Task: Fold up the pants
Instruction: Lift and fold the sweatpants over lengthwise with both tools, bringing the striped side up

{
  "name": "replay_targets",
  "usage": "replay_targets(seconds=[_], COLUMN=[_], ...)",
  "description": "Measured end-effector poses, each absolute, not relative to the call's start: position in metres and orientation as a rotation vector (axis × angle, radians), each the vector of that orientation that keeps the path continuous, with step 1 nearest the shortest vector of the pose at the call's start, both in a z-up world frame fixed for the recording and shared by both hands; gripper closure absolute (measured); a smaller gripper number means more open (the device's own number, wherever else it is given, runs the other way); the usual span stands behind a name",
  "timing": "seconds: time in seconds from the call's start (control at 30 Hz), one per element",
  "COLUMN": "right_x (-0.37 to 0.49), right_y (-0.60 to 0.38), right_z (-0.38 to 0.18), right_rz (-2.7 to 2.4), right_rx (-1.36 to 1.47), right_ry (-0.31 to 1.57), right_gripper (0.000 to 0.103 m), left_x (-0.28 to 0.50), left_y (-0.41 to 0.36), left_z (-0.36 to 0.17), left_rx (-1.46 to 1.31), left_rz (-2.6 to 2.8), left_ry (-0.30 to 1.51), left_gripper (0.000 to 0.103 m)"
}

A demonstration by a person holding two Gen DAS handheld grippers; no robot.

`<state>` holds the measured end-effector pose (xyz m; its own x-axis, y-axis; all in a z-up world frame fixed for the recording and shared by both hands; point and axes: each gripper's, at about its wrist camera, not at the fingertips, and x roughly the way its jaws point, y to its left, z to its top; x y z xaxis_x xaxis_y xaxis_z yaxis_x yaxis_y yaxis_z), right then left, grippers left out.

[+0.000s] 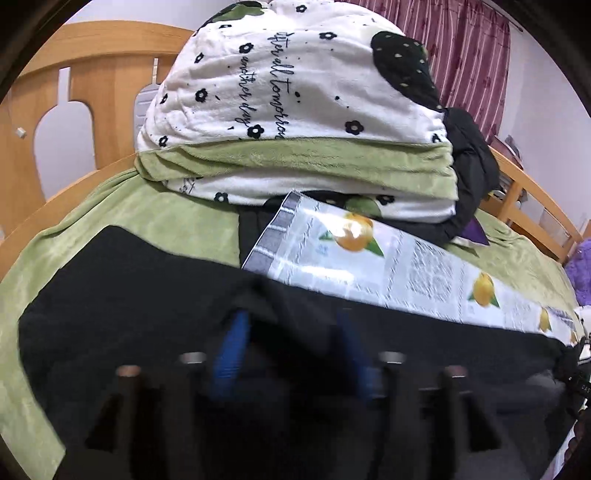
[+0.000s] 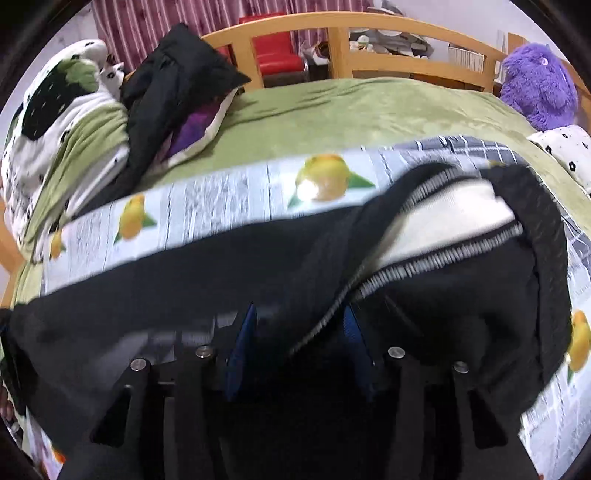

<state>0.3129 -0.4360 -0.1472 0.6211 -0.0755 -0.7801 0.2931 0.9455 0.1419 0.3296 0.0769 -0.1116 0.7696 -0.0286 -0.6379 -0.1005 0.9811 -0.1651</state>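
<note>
Black pants (image 1: pixel 140 280) lie across a lemon-print sheet (image 1: pixel 424 266) on a green bed. In the left wrist view my left gripper (image 1: pixel 291 332) has its blue fingers (image 1: pixel 232 347) spread with black cloth bunched between them, lifted a little. In the right wrist view the pants (image 2: pixel 184 280) show their waist end with a grey striped waistband (image 2: pixel 436 266) and white lining (image 2: pixel 450 210). My right gripper (image 2: pixel 299 336) holds a fold of the waist cloth between its blue fingers (image 2: pixel 242 350). Both fingertips are buried in cloth.
A folded white and green flowered quilt (image 1: pixel 295 110) is stacked just behind the pants. A black jacket (image 2: pixel 177 85) lies beside the quilt. A purple plush toy (image 2: pixel 539 81) sits at the far right by the wooden bed rail (image 2: pixel 332 26).
</note>
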Motion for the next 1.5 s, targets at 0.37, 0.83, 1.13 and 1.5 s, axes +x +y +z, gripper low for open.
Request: replay_targets(seconds=[0.37,0.83,1.13,1.5], right_x=[0.167,0.188,0.236,0.115], right_y=[-0.430,-0.478,-0.482,-0.506], right_z=[-0.160,-0.195,-0.197,-0.147], right_rz=[-0.171,-0.101,-0.162,-0.161], right_rx=[0.285,0.682,0.685,0.627], right_ry=[0.926,0.852,0.850,0.803], right_gripper=[0.043,0.046,0.083,0.095], left_x=[0.212,0.253,0.282,0.194], left_y=[0.099,0.108,0.107,0.079], left_z=[-0.163,-0.189,-0.190,-0.148], left_rx=[-0.407,-0.581,-0.548,-0.437], left_rz=[-0.077,-0.056,0.014,-0.100], left_ry=[0.882,0.897,0.920,0.925], left_gripper=[0.037,0.038,0.089,0.091])
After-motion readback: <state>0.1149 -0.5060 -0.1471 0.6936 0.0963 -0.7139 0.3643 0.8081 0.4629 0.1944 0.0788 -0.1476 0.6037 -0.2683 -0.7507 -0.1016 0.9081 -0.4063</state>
